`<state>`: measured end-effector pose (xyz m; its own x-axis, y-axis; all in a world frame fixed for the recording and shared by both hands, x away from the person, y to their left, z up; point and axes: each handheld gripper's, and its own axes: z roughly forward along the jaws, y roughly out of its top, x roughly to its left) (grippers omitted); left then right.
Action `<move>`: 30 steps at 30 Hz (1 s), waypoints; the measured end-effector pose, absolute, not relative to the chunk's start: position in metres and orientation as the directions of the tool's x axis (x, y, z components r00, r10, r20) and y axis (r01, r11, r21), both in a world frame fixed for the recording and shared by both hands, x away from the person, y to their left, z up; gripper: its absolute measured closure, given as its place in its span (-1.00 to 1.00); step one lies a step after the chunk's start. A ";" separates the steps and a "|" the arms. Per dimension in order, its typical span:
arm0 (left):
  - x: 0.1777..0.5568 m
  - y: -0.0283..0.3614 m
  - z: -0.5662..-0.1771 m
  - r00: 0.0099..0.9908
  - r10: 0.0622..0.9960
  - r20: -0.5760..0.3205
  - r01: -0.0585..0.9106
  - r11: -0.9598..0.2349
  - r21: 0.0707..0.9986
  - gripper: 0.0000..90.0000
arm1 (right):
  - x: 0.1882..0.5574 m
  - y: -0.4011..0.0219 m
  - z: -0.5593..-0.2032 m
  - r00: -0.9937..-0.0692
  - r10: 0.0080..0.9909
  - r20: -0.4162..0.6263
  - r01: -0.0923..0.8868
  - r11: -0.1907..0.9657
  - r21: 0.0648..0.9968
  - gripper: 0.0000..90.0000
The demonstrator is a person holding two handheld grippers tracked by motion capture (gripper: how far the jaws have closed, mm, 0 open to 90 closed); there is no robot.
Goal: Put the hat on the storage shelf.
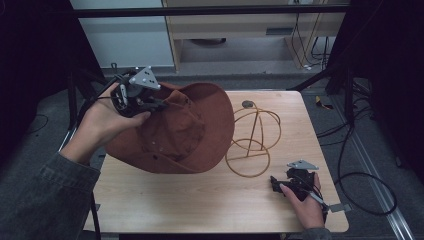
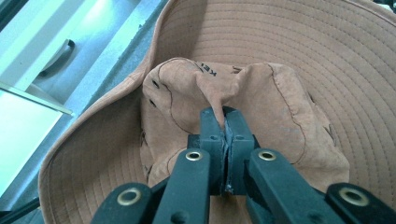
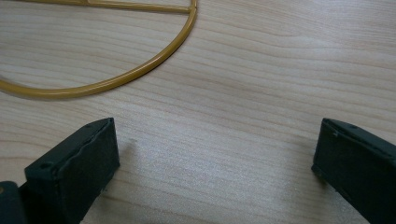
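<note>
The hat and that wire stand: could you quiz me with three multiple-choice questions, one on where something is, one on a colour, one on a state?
1. Where is the wire stand relative to the hat?
A. to its right on the table
B. under it
C. on the floor

2. What colour is the hat?
A. blue
B. rust brown
C. white

3. How does the left hand-held gripper stand?
A. wide open over the table
B. lying on the table
C. shut on the hat

Answers: 1 A, the high view shows the stand on the table right of the hat. 2 B, the cloth is rust brown in both views of it. 3 C, the left gripper view shows a fold of the crown pinched between its closed jaws.
</note>
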<state>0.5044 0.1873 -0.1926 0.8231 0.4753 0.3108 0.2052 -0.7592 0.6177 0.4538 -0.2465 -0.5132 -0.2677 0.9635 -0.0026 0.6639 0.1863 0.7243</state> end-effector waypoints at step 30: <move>0.500 0.161 -0.170 0.833 0.436 0.340 0.145 -0.765 0.627 0.98 | 0.454 -0.247 -0.513 -0.268 0.964 -0.003 0.664 0.187 0.724 -0.99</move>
<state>0.5005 0.1614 -0.1696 0.8334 0.4358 0.3399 0.1446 -0.7655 0.6270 0.4538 -0.2465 -0.5132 -0.2677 0.9635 -0.0028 0.6643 0.1867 0.7237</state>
